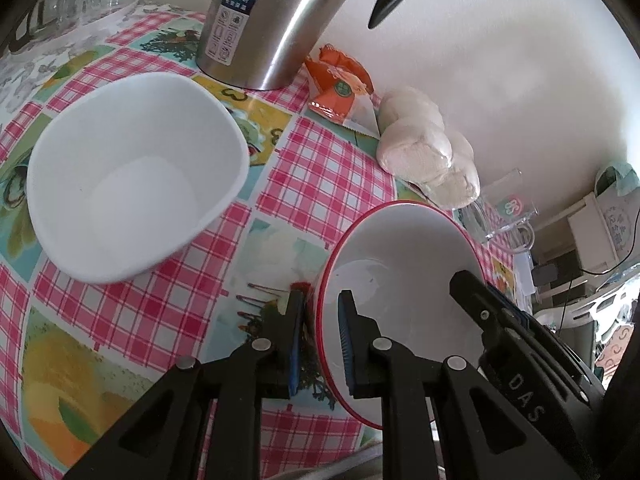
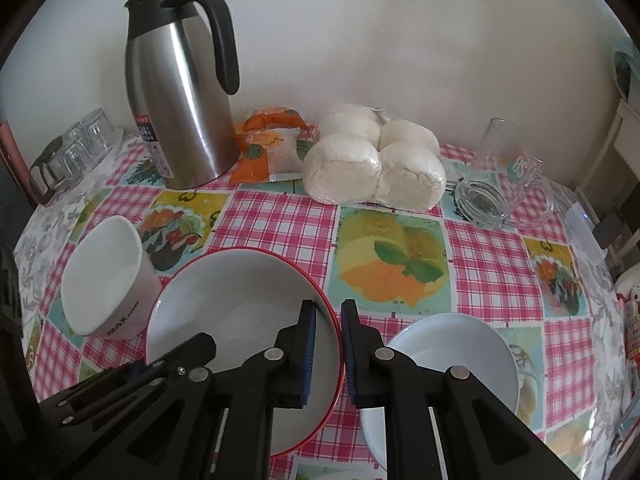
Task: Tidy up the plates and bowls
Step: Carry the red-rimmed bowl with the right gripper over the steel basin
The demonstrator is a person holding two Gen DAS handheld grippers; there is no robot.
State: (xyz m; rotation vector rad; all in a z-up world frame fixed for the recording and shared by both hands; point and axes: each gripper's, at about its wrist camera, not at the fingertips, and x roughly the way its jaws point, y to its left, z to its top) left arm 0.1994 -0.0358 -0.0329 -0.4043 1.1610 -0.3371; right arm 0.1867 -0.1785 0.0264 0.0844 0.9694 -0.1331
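A red-rimmed white bowl [image 1: 396, 248] [image 2: 232, 300] sits tilted above the checked tablecloth. My left gripper [image 1: 320, 340] straddles its left rim, one pad inside and one outside, with a small gap to the rim. My right gripper [image 2: 329, 348] straddles its right rim the same way; its finger [image 1: 476, 300] shows in the left wrist view. A plain white bowl [image 1: 132, 176] [image 2: 104, 280] stands to the left. A pale blue-white bowl [image 2: 452, 360] sits to the right, under my right gripper's outer finger.
At the back by the wall stand a steel thermos jug [image 2: 180, 100], an orange snack packet [image 2: 268, 144], a bag of white buns [image 2: 372, 160] and a glass mug on its side [image 2: 500, 184]. Upturned glasses [image 2: 72, 148] sit on a tray at the far left.
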